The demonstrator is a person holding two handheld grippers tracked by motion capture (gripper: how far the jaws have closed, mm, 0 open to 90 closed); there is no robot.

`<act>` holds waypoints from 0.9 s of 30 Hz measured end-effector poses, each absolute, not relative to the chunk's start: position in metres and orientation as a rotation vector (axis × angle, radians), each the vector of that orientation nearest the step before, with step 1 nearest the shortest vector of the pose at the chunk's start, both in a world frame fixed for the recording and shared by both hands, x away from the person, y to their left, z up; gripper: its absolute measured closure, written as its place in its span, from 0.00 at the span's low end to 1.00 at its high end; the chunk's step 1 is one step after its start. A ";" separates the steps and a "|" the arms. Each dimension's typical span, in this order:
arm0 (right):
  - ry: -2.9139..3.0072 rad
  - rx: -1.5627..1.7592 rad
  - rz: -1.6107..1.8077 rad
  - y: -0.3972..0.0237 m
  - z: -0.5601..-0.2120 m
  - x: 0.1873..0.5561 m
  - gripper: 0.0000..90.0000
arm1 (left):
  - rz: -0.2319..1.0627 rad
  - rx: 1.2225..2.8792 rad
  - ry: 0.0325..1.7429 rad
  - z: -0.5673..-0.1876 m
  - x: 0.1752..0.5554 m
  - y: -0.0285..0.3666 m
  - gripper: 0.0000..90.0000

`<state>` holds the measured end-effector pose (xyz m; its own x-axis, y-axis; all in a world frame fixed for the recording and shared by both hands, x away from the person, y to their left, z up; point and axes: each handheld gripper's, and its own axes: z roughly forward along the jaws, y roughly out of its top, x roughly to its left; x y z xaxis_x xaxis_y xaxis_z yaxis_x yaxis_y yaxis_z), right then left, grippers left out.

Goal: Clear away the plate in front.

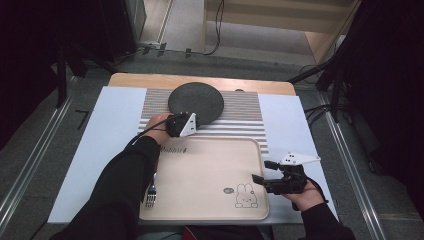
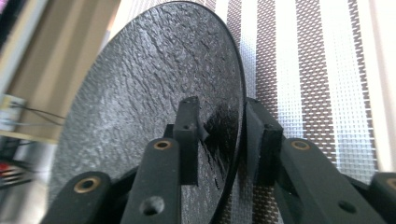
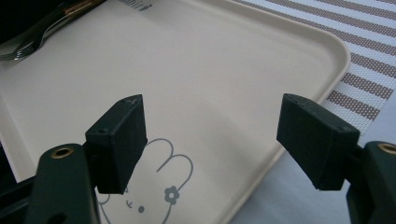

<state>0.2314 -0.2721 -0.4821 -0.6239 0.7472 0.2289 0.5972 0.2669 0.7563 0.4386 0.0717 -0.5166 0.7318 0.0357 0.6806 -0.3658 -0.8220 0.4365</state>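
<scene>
Your left tool [image 2: 217, 135] straddles the near rim of the black round plate [image 2: 149, 93], one jaw above its slate-like face and one beneath, closed on the edge so the plate tips up off the striped mat [image 2: 303, 70]. Your right tool [image 3: 219, 135] hangs with jaws spread wide and nothing between them over the rabbit-printed corner of the beige tray [image 3: 233, 56], likely waiting to receive the plate. A fork [image 3: 28, 46] lies beyond it at the tray's far edge.
</scene>
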 end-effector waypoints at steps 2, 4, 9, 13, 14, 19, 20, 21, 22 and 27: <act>2.353 1.271 1.285 -0.273 -0.482 0.231 0.25 | 1.019 2.379 -0.277 -0.518 0.434 0.068 0.84; 2.348 1.273 1.285 -0.274 -0.482 0.231 0.25 | 1.131 2.394 -0.353 -0.519 0.429 0.063 0.87; 2.341 1.283 1.288 -0.275 -0.482 0.231 0.25 | 1.265 2.376 -0.370 -0.519 0.420 0.054 0.93; 2.339 1.286 1.287 -0.275 -0.482 0.231 0.25 | 1.332 2.368 -0.345 -0.512 0.417 0.051 0.96; 2.338 1.289 1.286 -0.275 -0.482 0.231 0.25 | 1.346 2.361 -0.343 -0.510 0.416 0.052 0.97; 2.331 1.295 1.293 -0.276 -0.482 0.232 0.25 | 1.268 2.364 -0.265 -0.491 0.417 0.056 0.98; 2.330 1.295 1.296 -0.276 -0.482 0.232 0.25 | 1.253 2.357 -0.251 -0.487 0.416 0.056 0.98; 2.333 1.292 1.293 -0.276 -0.482 0.232 0.25 | 1.245 2.353 -0.237 -0.484 0.415 0.057 0.97; 2.332 1.291 1.293 -0.276 -0.482 0.232 0.25 | 1.247 2.349 -0.233 -0.481 0.413 0.057 0.97; 2.324 1.299 1.301 -0.277 -0.482 0.232 0.25 | 1.212 2.347 -0.226 -0.469 0.401 0.058 0.96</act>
<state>0.2323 -0.2767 -0.4816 -0.6027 0.7603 0.2425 0.6042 0.2362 0.7610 0.4014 0.0581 -0.4692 0.5928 0.0737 0.8020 -0.3574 -0.8683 0.3439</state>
